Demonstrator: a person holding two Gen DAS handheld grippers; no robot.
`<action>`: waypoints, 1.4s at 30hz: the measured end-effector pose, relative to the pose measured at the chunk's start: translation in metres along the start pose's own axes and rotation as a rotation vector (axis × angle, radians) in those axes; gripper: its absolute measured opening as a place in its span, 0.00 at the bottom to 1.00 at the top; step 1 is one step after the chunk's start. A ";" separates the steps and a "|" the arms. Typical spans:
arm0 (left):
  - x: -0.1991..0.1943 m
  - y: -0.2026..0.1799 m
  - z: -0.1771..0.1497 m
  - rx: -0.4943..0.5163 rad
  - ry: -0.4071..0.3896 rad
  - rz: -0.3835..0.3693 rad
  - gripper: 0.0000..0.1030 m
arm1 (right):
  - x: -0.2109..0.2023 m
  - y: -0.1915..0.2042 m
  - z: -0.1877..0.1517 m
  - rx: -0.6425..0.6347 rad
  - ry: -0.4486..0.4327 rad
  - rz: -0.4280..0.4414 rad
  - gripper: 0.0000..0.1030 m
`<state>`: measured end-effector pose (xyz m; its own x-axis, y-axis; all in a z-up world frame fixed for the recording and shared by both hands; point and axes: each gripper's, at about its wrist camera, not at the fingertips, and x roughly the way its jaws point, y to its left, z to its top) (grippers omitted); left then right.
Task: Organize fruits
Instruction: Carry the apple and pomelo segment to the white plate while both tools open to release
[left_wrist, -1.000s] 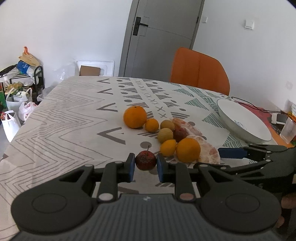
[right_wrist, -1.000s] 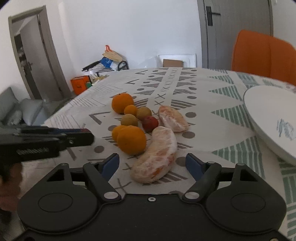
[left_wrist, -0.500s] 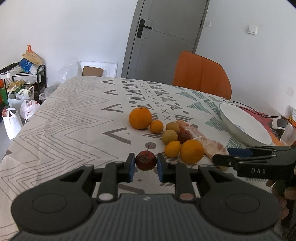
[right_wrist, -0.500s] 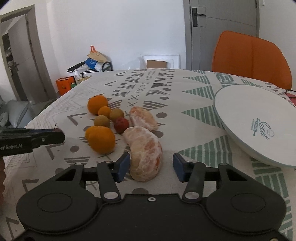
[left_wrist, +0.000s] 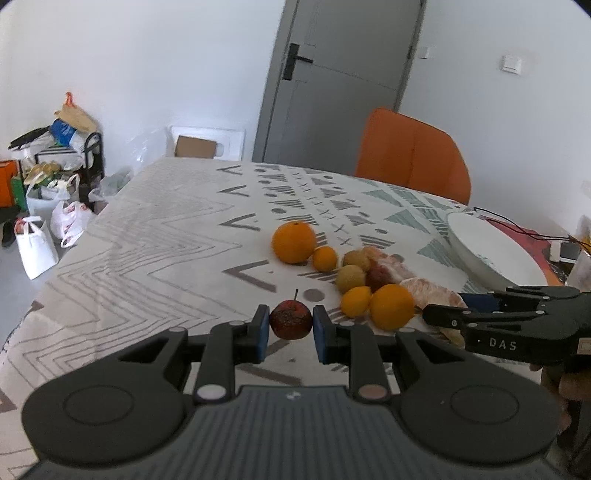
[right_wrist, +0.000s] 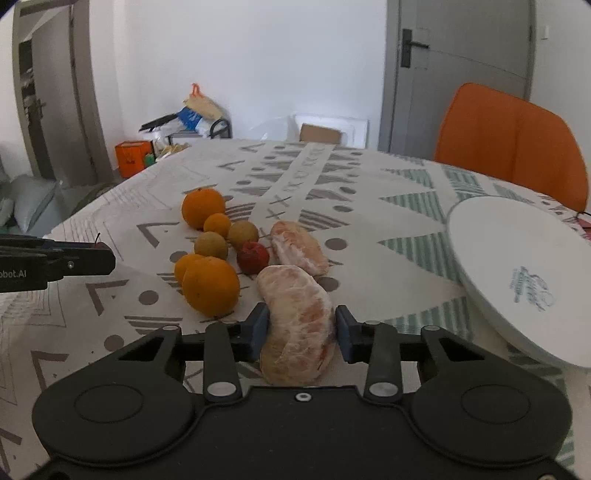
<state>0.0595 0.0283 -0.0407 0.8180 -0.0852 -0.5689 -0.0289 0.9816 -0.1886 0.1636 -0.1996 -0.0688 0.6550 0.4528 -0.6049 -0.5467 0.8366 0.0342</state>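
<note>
My left gripper (left_wrist: 288, 332) is shut on a small dark red fruit with a stem (left_wrist: 290, 319), held above the patterned tablecloth. My right gripper (right_wrist: 300, 332) is shut on a peeled pomelo piece (right_wrist: 297, 323); it also shows in the left wrist view (left_wrist: 443, 312). On the cloth lie a large orange (right_wrist: 210, 291), a second large orange (right_wrist: 202, 207), small oranges (right_wrist: 217, 224), two brownish-green fruits (right_wrist: 211, 245), a red fruit (right_wrist: 252, 257) and another peeled piece (right_wrist: 298, 247). A white plate (right_wrist: 517, 273) stands at the right.
An orange chair (right_wrist: 511, 138) stands at the table's far right side. Cables and a red item (left_wrist: 532, 236) lie beyond the plate. Bags and a rack (left_wrist: 48, 173) stand on the floor to the left. A grey door (left_wrist: 343, 81) is behind.
My right gripper has moved forward and closed its jaws on the near peeled piece. My left gripper still holds the dark red fruit and has risen slightly.
</note>
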 end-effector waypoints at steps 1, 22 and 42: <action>0.000 -0.003 0.001 0.006 0.000 -0.006 0.23 | -0.003 -0.002 -0.001 0.007 -0.007 -0.001 0.36; 0.006 -0.072 0.033 0.135 -0.059 -0.076 0.23 | -0.053 -0.066 0.005 0.142 -0.147 -0.052 0.36; 0.026 -0.133 0.071 0.238 -0.121 -0.128 0.23 | -0.072 -0.127 0.014 0.198 -0.237 -0.112 0.36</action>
<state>0.1256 -0.0929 0.0265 0.8694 -0.2042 -0.4499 0.2029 0.9778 -0.0519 0.1936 -0.3342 -0.0187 0.8210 0.3944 -0.4128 -0.3677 0.9184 0.1462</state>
